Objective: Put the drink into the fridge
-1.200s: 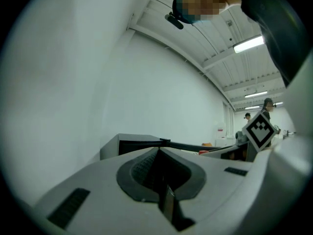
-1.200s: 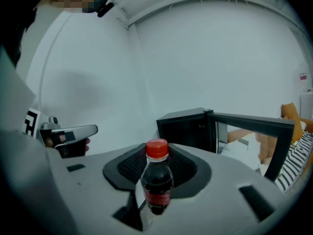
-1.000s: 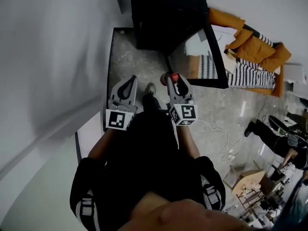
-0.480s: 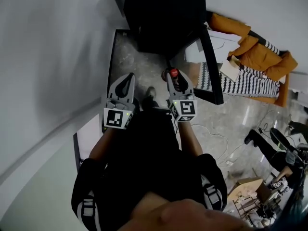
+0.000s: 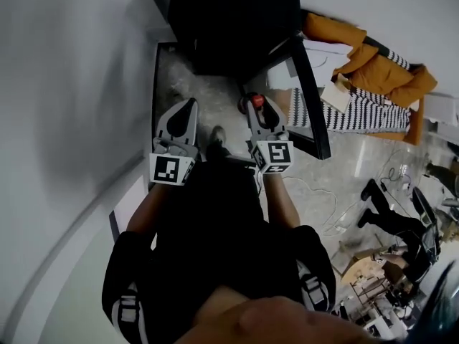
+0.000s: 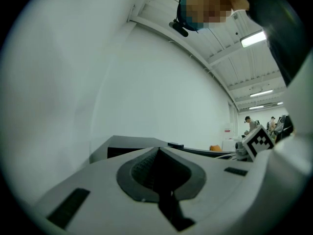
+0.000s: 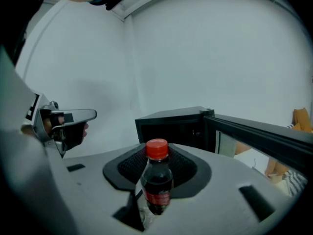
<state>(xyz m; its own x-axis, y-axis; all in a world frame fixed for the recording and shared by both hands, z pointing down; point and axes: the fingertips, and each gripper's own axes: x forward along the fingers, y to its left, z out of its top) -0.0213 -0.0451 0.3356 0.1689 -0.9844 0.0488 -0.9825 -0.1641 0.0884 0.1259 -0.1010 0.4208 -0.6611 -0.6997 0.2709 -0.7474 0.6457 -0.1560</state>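
One open door point(image 7: 264, 138) beside fridge point(image 7: 168, 129)

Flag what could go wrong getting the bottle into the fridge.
The right gripper holds the bottle low, with its cap standing free, so a knock on the fridge could tip it.
The open door juts out on the right, and the gripper might clip it.
The left gripper is shut and empty, so nothing steadies the door.

both arms reach forward side by side, left claw point(image 5: 188, 106) shut, right claw point(image 5: 253, 102) clamping the drink point(image 7: 157, 181).
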